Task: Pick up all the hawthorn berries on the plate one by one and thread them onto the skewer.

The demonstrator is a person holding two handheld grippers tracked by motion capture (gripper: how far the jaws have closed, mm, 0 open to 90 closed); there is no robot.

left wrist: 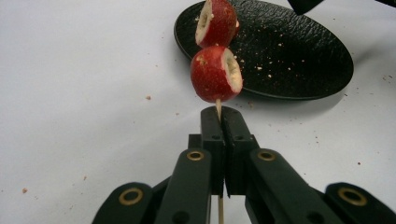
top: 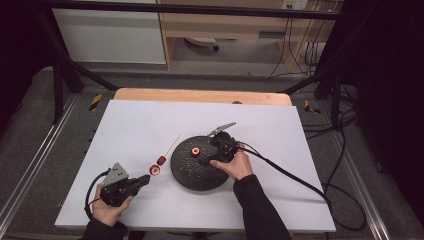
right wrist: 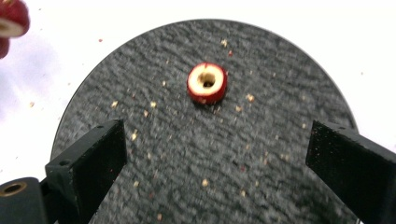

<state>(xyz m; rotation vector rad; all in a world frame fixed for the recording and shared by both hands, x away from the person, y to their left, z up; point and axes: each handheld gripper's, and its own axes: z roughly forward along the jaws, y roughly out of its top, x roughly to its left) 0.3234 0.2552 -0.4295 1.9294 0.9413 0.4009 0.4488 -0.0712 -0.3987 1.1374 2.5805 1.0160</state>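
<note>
- Nearest the person, the left gripper (top: 142, 181) lies low over the white table (top: 125, 125), held in the left hand (top: 107, 207) with its jaws pointing up and right toward the plate. Its jaws are pressed together on the butt of a thin wooden skewer (left wrist: 218, 108).
- Two red fruit pieces with pale cored ends (left wrist: 215, 73) already sit threaded on that skewer, one behind the other, just off the plate's left rim; the bare tip of the stick points away up the table.
- By my reading, the step in hand is fetching the next piece: two are on, one is left to pick up.
- Farther in, the right gripper (top: 212, 150) hovers over the black plate (top: 187, 175), the right hand (top: 235, 165) gripping it from the near right side, forearm coming in from the bottom edge. Its jaws stand spread wide with nothing between them.
- The remaining fruit piece (right wrist: 207, 83) lies on the plate among crumbs, hole facing up, ahead of the spread jaws and apart from them.
- The next move probably calls for pushing forward and down until the jaws straddle that piece, then closing gently so the soft flesh is not crushed and the core hole stays free for the skewer tip.
</note>
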